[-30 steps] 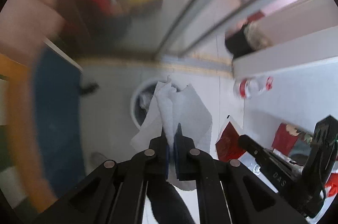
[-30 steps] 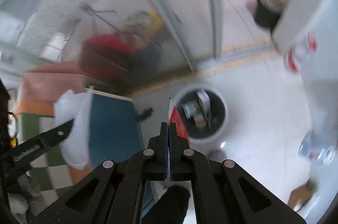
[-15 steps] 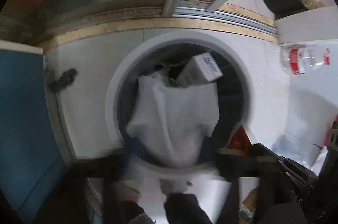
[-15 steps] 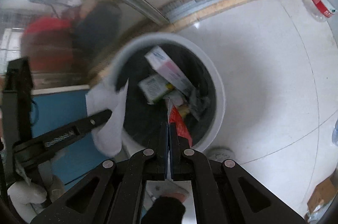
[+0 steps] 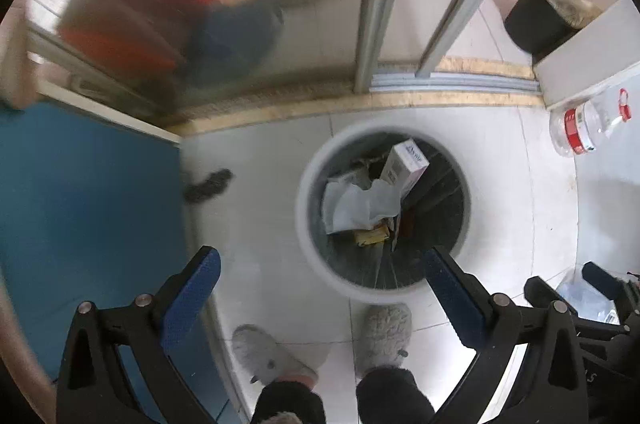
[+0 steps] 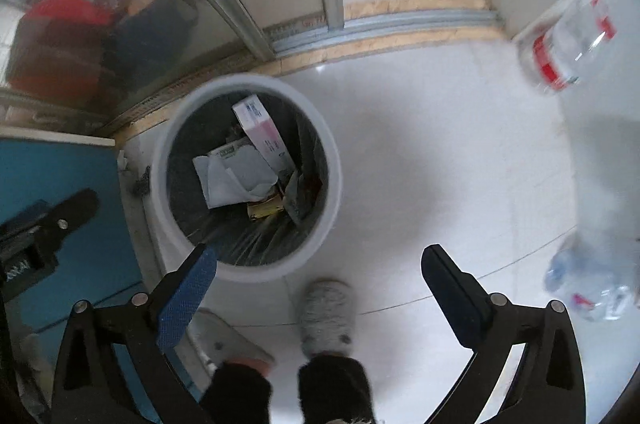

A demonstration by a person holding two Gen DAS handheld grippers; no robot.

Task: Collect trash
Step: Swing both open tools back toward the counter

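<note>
Jaws spread, tissue [image 5: 362, 201] beyond, inside bin [image 5: 308, 244]

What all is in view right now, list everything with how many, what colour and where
trash bin: one, white rim with dark liner, on the floor by the sliding door track.
white tissue: one, crumpled, lying inside the bin.
carton: one, white and pink, leaning in the bin.
yellow wrapper: one, low in the bin beside the tissue.
clear bottle with red label: one, on the floor at the far right wall.
crushed bottle: one, clear, floor at near right, blurred.
black bin: one, beyond the door track.
blue panel: one, at left.
slippers: two, grey, fluffy, on the person's feet.
left tool: open, empty.
right tool: open, empty.
</note>
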